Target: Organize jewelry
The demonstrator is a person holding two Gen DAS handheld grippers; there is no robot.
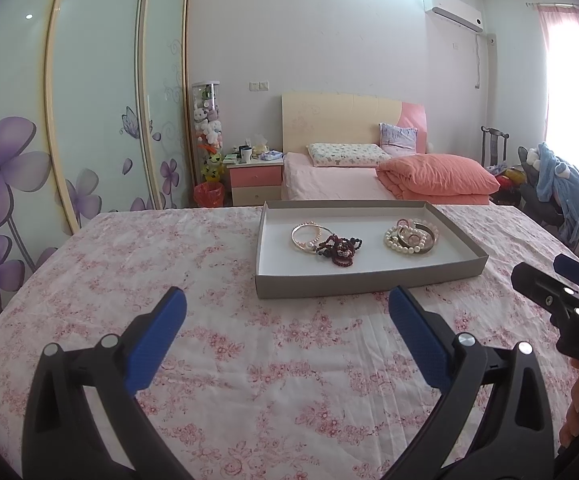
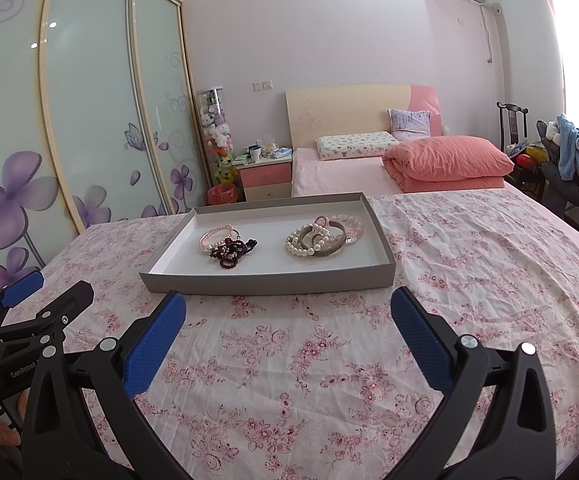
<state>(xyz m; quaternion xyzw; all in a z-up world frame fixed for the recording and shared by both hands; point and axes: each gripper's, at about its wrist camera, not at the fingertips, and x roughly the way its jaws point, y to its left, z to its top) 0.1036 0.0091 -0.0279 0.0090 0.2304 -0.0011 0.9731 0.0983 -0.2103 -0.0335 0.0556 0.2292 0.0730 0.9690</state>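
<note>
Both grippers, left gripper [image 1: 287,312] and right gripper [image 2: 288,314], hover level with fingers spread wide (holding nothing), short of the tray's [image 2: 265,283] near edge; bare floral cloth [image 2: 469,248] lies rightward.

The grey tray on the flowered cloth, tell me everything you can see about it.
The grey tray is a shallow rectangular box, apparently cardboard, grey outside and white inside, with low upright walls. It lies flat on the pink flowered cloth. Inside are two separate heaps: dark red beads with a pink pearl bracelet, and white pearls with bangles. Neither claw touches it.
</note>
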